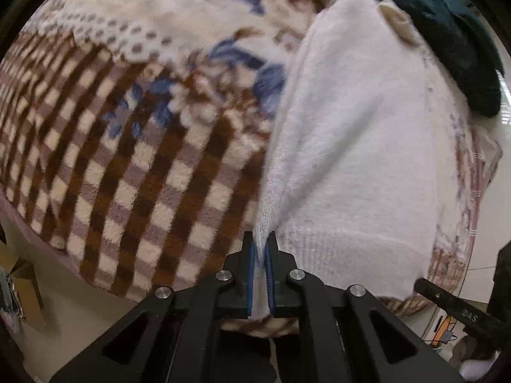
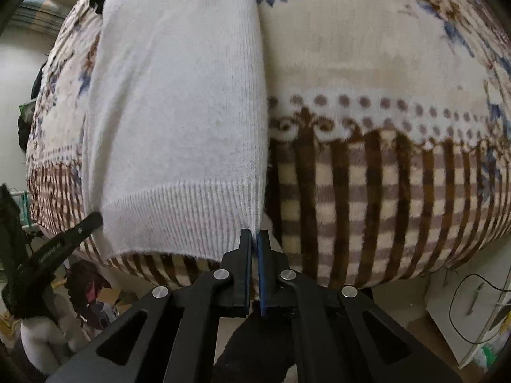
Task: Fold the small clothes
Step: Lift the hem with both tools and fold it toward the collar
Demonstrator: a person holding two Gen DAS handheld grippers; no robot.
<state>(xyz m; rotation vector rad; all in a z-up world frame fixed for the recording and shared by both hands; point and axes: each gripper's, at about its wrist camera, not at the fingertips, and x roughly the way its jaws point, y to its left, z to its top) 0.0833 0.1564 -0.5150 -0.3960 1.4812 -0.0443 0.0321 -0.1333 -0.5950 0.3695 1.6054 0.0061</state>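
Lengthwise, the white knit sweater (image 1: 351,134) lies flat on the checked and floral blanket (image 1: 134,146), its long axis running away from both cameras and its ribbed hem (image 2: 179,214) toward them. At one hem corner the left gripper (image 1: 262,255) is pinched nearly closed on a bunched fold of the knit. At the opposite corner the right gripper (image 2: 254,249) is clamped narrow on the hem edge. A dark teal garment (image 1: 453,38) lies beyond the sweater's far end.
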